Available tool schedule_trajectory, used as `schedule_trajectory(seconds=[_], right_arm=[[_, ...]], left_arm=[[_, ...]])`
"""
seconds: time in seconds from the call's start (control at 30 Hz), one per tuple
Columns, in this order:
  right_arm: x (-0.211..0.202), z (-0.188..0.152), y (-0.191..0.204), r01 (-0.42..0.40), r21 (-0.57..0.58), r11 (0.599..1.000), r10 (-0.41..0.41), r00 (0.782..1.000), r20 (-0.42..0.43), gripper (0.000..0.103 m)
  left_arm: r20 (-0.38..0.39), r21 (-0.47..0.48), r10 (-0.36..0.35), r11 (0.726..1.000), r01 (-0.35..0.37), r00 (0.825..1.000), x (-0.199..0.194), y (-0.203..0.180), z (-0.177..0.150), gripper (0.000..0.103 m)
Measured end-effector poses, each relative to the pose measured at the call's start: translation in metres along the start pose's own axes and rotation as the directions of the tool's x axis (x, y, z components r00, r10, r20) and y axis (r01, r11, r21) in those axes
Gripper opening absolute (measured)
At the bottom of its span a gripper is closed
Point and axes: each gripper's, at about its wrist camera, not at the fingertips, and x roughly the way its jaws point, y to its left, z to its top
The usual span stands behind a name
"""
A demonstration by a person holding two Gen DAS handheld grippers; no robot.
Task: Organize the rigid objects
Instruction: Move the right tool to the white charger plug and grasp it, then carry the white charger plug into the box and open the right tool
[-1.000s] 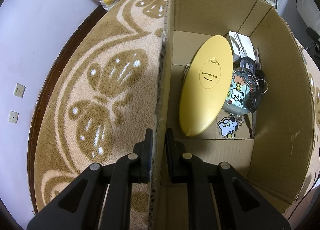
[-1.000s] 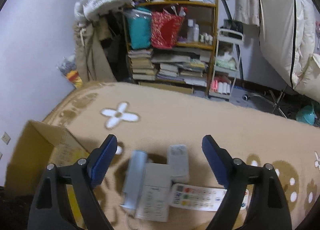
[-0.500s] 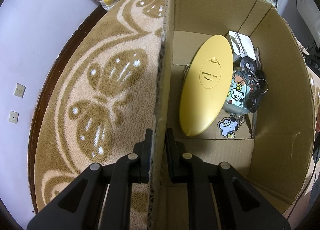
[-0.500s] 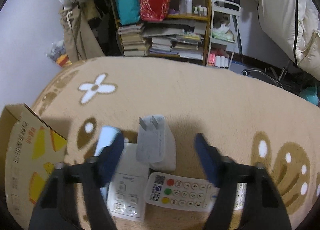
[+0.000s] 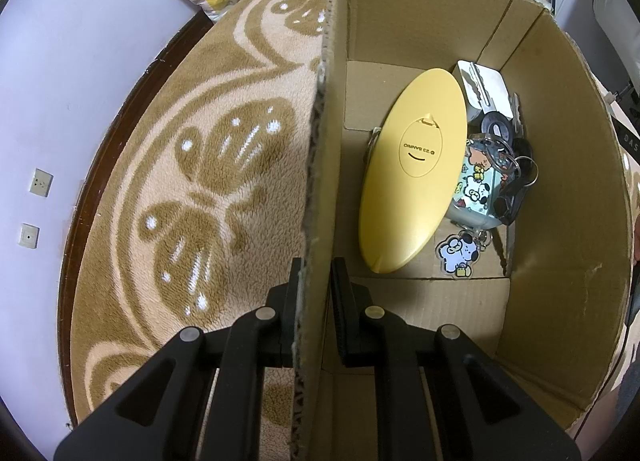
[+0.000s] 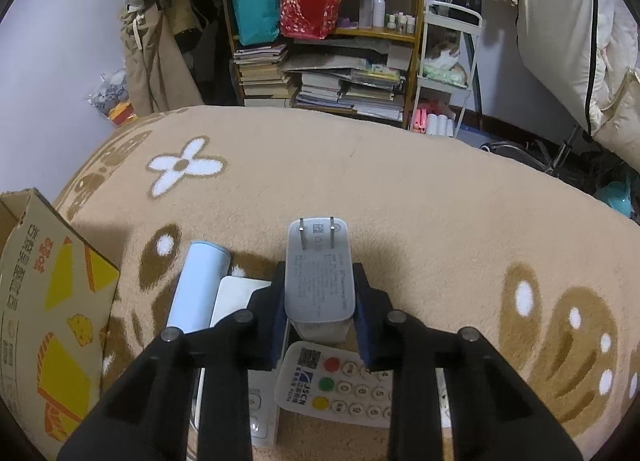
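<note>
My left gripper (image 5: pixel 316 281) is shut on the near wall of the cardboard box (image 5: pixel 320 181), one finger inside and one outside. Inside the box lie a yellow oval case (image 5: pixel 412 169), a white adapter (image 5: pixel 484 91), keys with a black fob (image 5: pixel 516 181) and cartoon keychains (image 5: pixel 460 251). In the right wrist view my right gripper (image 6: pixel 320 301) is shut on a grey-white plug charger (image 6: pixel 319 281), prongs pointing away. Under and beside it on the carpet lie a light blue cylinder (image 6: pixel 200 285), a white remote (image 6: pixel 236 301) and a remote with coloured buttons (image 6: pixel 340 381).
The box's outer side with yellow print (image 6: pixel 48 321) stands at the left of the right wrist view. A bookshelf (image 6: pixel 320 41), a white rack (image 6: pixel 444 73) and hanging clothes (image 6: pixel 156 53) line the far edge of the tan patterned carpet (image 6: pixel 400 201). A wall (image 5: pixel 60 101) borders the carpet on the left.
My right gripper has come down and forward over the objects and has shut on the plug charger. The left gripper and the box have stayed still.
</note>
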Motion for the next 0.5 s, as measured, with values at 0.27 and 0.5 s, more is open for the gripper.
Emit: schedule_trajectory(seconds=[0.27,0.5], right_arm=[[-0.013,0.0,0.0,-0.002,-0.011,1.0,0.003,0.999,0.039,0.03],[-0.02,0.002,-0.001,-0.009,-0.013,1.0,0.01,0.998,0.061,0.03]], left_arm=[[-0.001,0.0,0.001,1.0,-0.001,1.0,0.0,-0.001,0.001,0.013],[-0.001,-0.001,0.0,1.0,0.0,1.0,0.001,-0.001,0.001,0.013]])
